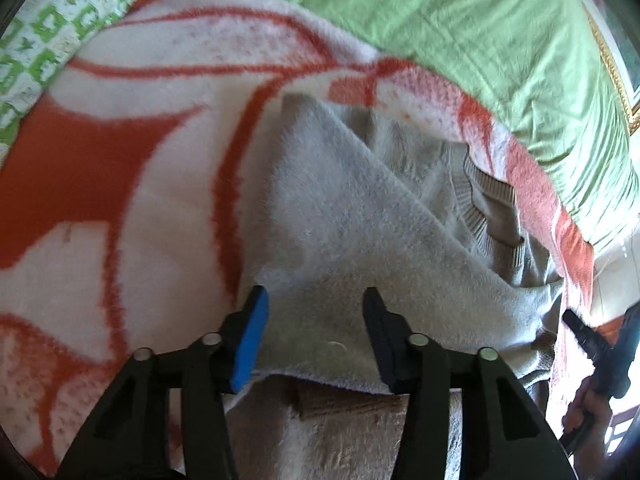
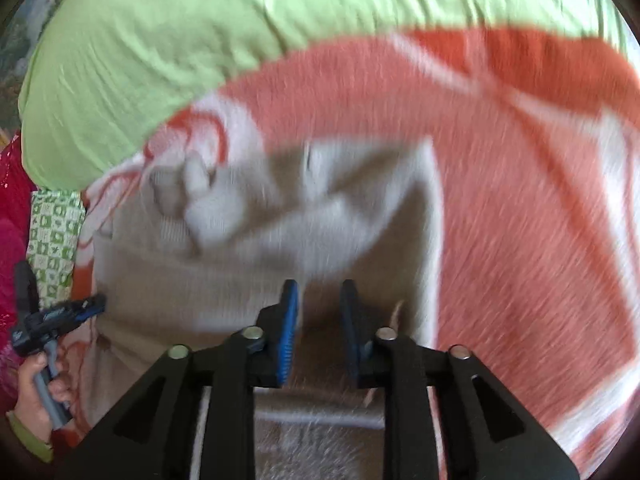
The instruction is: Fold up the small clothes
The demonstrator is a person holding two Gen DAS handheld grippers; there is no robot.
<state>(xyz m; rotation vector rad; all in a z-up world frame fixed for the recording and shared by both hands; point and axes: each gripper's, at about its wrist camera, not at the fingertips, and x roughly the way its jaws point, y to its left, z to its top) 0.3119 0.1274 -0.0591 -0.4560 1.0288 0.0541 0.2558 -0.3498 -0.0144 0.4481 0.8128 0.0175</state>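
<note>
A fuzzy grey sweater (image 1: 360,216) with a ribbed collar (image 1: 486,216) lies partly folded on an orange-and-white blanket (image 1: 120,160). My left gripper (image 1: 316,300) is open over the sweater's near hem, its fingers apart with the fabric between and below them. In the blurred right wrist view the same sweater (image 2: 248,248) lies ahead. My right gripper (image 2: 319,292) hovers over its near edge with the jaws partly apart and nothing seen between them. The right gripper also shows at the right edge of the left wrist view (image 1: 592,344), and the left gripper at the left of the right wrist view (image 2: 60,316).
A light green sheet (image 1: 440,20) covers the bed behind the blanket. A green-and-white patterned pillow (image 1: 48,40) lies at the far left. A gold picture frame (image 1: 616,72) is at the right. Red cloth (image 2: 12,200) lies beside the bed.
</note>
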